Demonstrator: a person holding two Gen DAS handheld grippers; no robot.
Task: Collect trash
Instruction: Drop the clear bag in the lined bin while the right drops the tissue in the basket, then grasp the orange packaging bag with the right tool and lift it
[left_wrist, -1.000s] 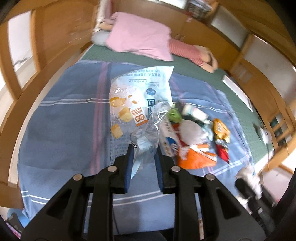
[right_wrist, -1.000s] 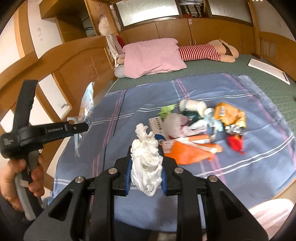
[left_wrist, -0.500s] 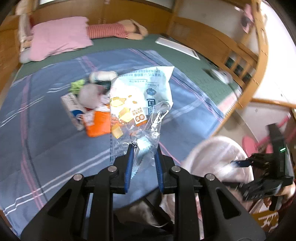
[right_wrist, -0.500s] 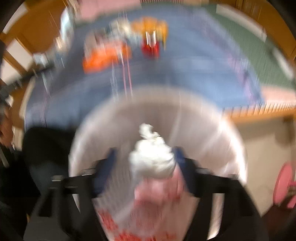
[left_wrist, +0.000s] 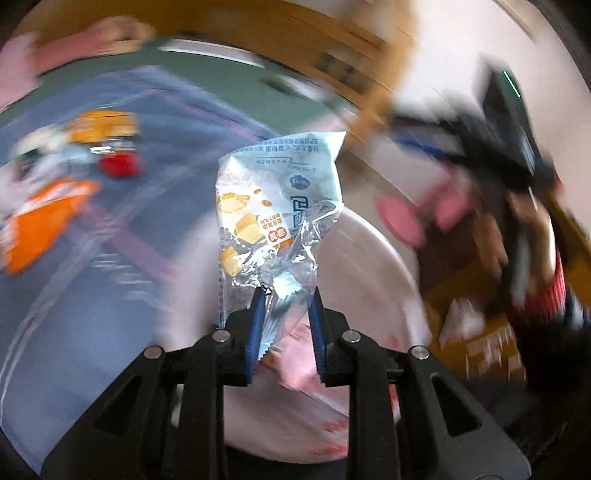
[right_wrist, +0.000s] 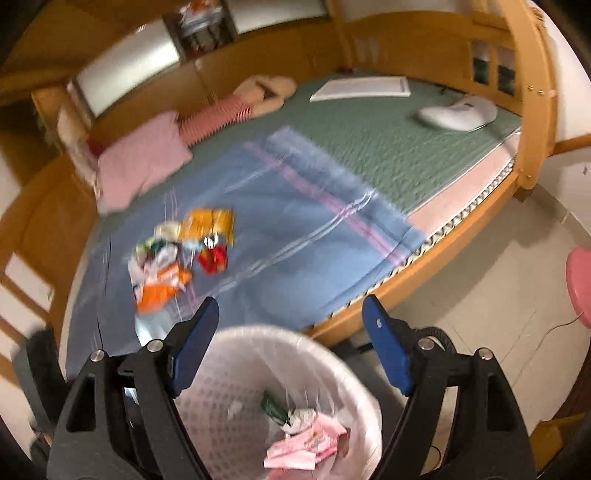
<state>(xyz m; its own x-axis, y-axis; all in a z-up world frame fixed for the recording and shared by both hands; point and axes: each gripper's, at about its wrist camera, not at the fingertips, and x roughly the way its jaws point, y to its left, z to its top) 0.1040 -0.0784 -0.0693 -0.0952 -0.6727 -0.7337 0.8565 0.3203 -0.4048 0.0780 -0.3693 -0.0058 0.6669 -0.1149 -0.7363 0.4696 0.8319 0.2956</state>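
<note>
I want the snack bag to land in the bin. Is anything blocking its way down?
Nothing visible does. The left tool holds the clear printed snack wrapper right over the open mouth of the white plastic mesh bin, though the view is blurry.

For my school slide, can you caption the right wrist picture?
Open right gripper above the white trash basket, snack wrappers waiting on the blue blanket.
</note>
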